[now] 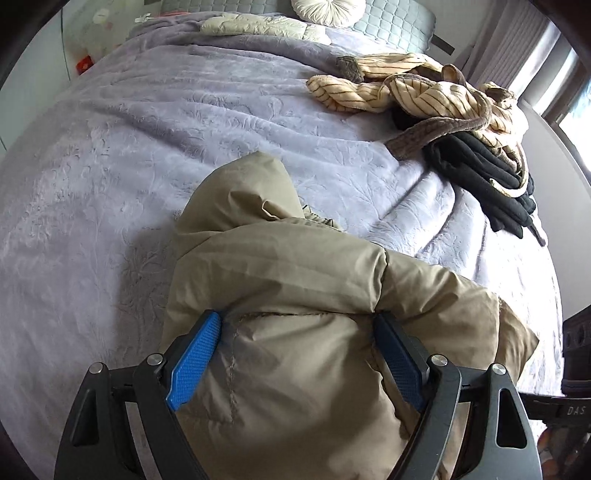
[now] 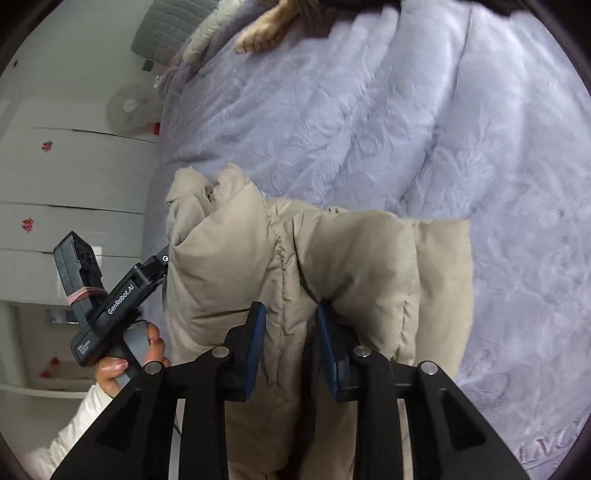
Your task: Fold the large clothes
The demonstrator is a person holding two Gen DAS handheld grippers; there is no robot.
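A beige puffer jacket (image 1: pixel 280 280) lies bunched on the lavender bedspread (image 1: pixel 147 147), its hood pointing up the bed. My left gripper (image 1: pixel 299 321) has its blue pads wide apart around a thick bulge of the jacket, pressing into it on both sides. In the right wrist view my right gripper (image 2: pixel 290 310) is shut on a fold of the same jacket (image 2: pixel 332 258) along a stitched seam. The left gripper body (image 2: pixel 110 302), held in a hand, shows at the jacket's left edge.
A striped cream garment (image 1: pixel 424 96) lies on a pile of black clothes (image 1: pixel 487 177) at the bed's right edge. Pillows (image 1: pixel 332 11) sit at the headboard. A white wardrobe (image 2: pixel 55 177) and a fan (image 2: pixel 127 109) stand left of the bed.
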